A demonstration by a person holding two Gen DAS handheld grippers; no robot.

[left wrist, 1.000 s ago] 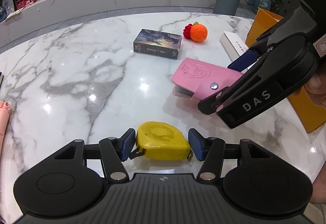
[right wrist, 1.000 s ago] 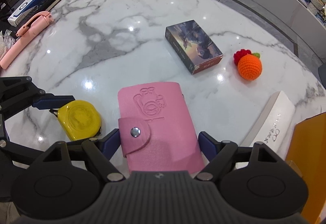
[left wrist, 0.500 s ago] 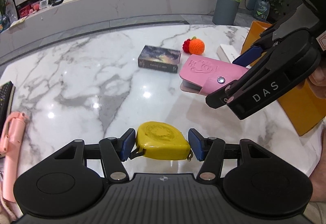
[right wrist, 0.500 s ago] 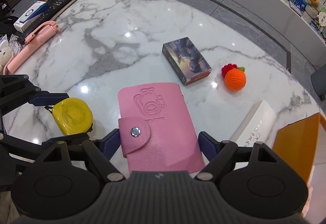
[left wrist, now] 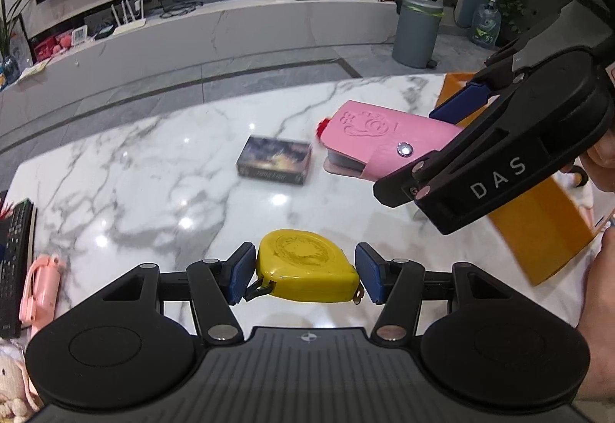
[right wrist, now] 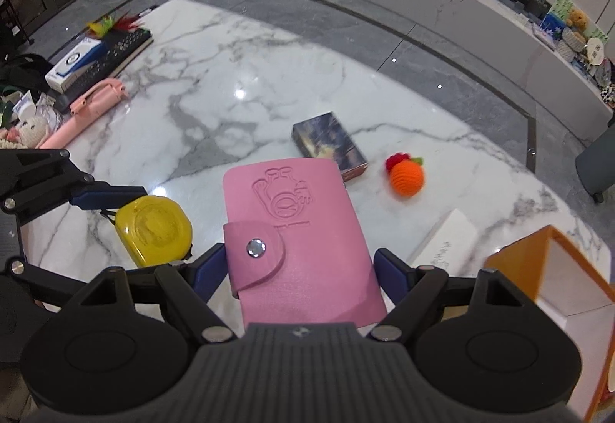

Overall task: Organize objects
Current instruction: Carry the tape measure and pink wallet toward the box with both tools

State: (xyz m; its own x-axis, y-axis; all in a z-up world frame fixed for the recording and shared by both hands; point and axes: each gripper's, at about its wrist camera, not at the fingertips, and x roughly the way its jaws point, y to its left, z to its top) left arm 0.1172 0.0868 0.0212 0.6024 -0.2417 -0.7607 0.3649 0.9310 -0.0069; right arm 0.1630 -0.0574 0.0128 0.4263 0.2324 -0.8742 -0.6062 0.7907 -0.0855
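My left gripper point(left wrist: 305, 275) is shut on a yellow tape measure point(left wrist: 303, 267), held in the air above the marble table point(left wrist: 146, 184). The same tape measure point(right wrist: 153, 229) shows at the left of the right wrist view. My right gripper point(right wrist: 298, 269) is shut on a pink card holder point(right wrist: 296, 231) with a snap flap, also lifted off the table. In the left wrist view that card holder point(left wrist: 380, 138) hangs at the right, clamped by the right gripper point(left wrist: 434, 150). On the table lie a dark card box point(right wrist: 328, 144) and an orange crochet fruit point(right wrist: 405, 179).
An orange open box point(right wrist: 553, 269) stands at the table's right edge, with a white flat box point(right wrist: 446, 242) beside it. At the left edge lie a pink selfie stick point(right wrist: 88, 108), a black remote point(left wrist: 15, 257), a keyboard point(right wrist: 111, 56) and a plush toy point(left wrist: 11, 380).
Both grippers have risen from the table with their objects still clamped. The tabletop and the things on it look farther away, and more of the room shows.
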